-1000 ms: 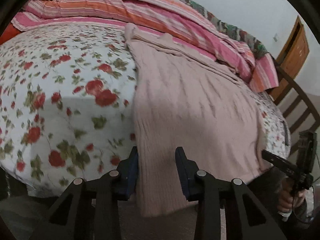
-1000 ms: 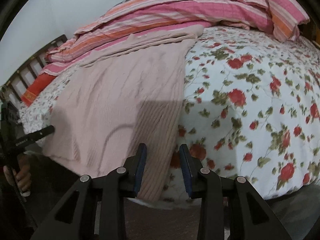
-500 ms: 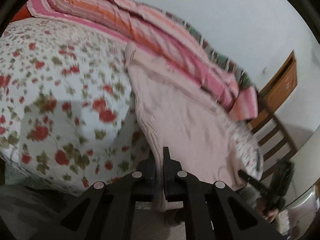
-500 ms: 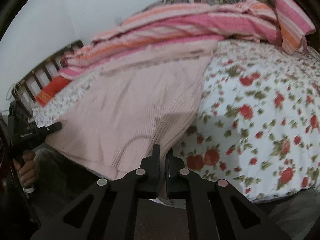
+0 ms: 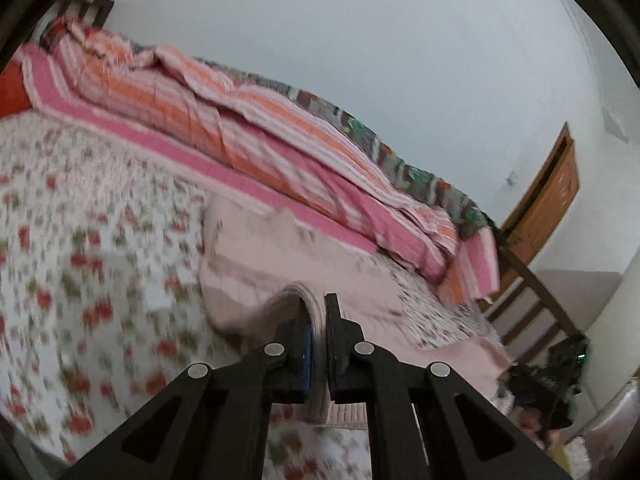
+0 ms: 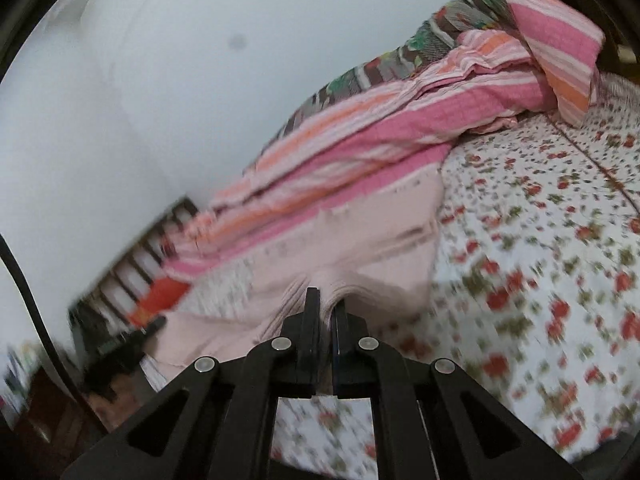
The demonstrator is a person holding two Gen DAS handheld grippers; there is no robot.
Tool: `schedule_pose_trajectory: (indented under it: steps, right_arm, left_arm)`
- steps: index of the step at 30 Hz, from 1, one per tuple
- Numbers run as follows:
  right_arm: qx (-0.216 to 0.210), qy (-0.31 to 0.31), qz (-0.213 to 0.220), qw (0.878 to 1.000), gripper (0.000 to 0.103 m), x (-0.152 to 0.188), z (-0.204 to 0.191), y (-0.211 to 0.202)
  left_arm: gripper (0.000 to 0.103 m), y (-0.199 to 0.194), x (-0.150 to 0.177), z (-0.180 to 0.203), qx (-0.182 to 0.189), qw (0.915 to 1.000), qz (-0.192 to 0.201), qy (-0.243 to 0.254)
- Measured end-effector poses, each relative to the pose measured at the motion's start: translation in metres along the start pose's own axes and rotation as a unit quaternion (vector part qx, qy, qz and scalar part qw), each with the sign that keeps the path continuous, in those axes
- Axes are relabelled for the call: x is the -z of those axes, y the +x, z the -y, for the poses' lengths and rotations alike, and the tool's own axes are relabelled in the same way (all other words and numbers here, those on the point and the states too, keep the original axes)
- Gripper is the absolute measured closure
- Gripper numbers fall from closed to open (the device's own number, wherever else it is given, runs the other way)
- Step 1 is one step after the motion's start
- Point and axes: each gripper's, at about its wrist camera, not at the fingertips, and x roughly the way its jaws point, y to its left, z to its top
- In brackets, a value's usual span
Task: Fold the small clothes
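A pale pink knit sweater [image 5: 280, 256] lies on the floral bedsheet [image 5: 80, 240]. My left gripper [image 5: 317, 308] is shut on its ribbed hem at one corner and holds that edge lifted above the bed. My right gripper [image 6: 326, 304] is shut on the hem of the sweater [image 6: 360, 240] at the other corner, also lifted. The cloth bulges up between each pair of fingers. The far part of the sweater still rests flat near the quilt. Both views are motion-blurred.
A pink and orange striped quilt [image 5: 260, 132] is heaped along the far side of the bed against the wall. A wooden bed rail [image 5: 528, 300] and a wooden door [image 5: 552, 200] stand to the right. The floral sheet [image 6: 540, 260] spreads to the right of the sweater.
Both grippers went from open around the hem to shut on it, then lifted it and carried it forward over the bed toward the quilt.
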Motion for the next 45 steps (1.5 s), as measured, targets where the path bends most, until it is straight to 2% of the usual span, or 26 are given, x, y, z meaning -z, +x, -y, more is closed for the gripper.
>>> schedule_pose_trajectory:
  steps: [4, 10, 20, 23, 24, 25, 27, 28, 29, 31, 34, 36, 40, 45]
  right_arm:
    - [-0.016, 0.031, 0.008, 0.999, 0.099, -0.032, 0.005, 0.026]
    - [-0.003, 0.046, -0.007, 0.999, 0.099, -0.071, 0.016, 0.086]
    - [0.013, 0.057, -0.035, 0.998, 0.099, -0.116, 0.052, 0.182]
    - [0.038, 0.053, -0.045, 0.997, 0.099, -0.122, 0.066, 0.209]
    - [0.043, 0.053, -0.045, 0.997, 0.097, -0.122, 0.07, 0.216]
    - [0.037, 0.051, -0.046, 0.997, 0.09, -0.12, 0.074, 0.221]
    - [0.022, 0.045, -0.045, 0.998, 0.083, -0.113, 0.079, 0.223]
    - [0.016, 0.04, -0.035, 0.998, 0.073, -0.108, 0.082, 0.222]
    - [0.02, 0.035, -0.033, 0.999, 0.071, -0.104, 0.084, 0.223]
    - [0.038, 0.031, -0.049, 0.998, 0.071, -0.102, 0.088, 0.226]
    - [0.057, 0.028, -0.054, 0.997, 0.071, -0.099, 0.094, 0.226]
    - [0.079, 0.015, -0.061, 0.995, 0.071, -0.097, 0.094, 0.227]
    - [0.116, -0.026, -0.08, 0.99, 0.071, -0.093, 0.088, 0.227]
    - [0.147, -0.077, -0.083, 0.983, 0.071, -0.092, 0.072, 0.222]
  left_arm:
    - [0.097, 0.031, -0.027, -0.006, -0.011, 0.9998, 0.002, -0.013]
    - [0.097, 0.096, -0.052, -0.02, -0.043, 0.9987, -0.008, -0.028]
    - [0.097, 0.191, -0.077, -0.053, -0.051, 0.9964, -0.023, -0.064]
    - [0.096, 0.21, -0.079, -0.058, -0.044, 0.9966, -0.029, -0.064]
    - [0.092, 0.212, -0.078, -0.06, -0.038, 0.9964, -0.03, -0.07]
    - [0.079, 0.213, -0.077, -0.063, -0.035, 0.9962, -0.031, -0.073]
    - [0.063, 0.214, -0.075, -0.066, -0.028, 0.9966, -0.027, -0.072]
    - [0.055, 0.213, -0.074, -0.068, -0.024, 0.9971, -0.022, -0.069]
    - [0.052, 0.213, -0.074, -0.069, -0.027, 0.9974, -0.017, -0.064]
    - [0.051, 0.215, -0.074, -0.07, -0.041, 0.9974, -0.017, -0.057]
    - [0.051, 0.22, -0.069, -0.073, -0.032, 0.9968, -0.033, -0.065]
    - [0.051, 0.222, -0.066, -0.069, -0.045, 0.9969, -0.039, -0.052]
    - [0.051, 0.22, -0.059, -0.054, -0.089, 0.9952, -0.041, 0.002]
    - [0.051, 0.203, -0.047, -0.041, -0.109, 0.9905, -0.047, 0.071]
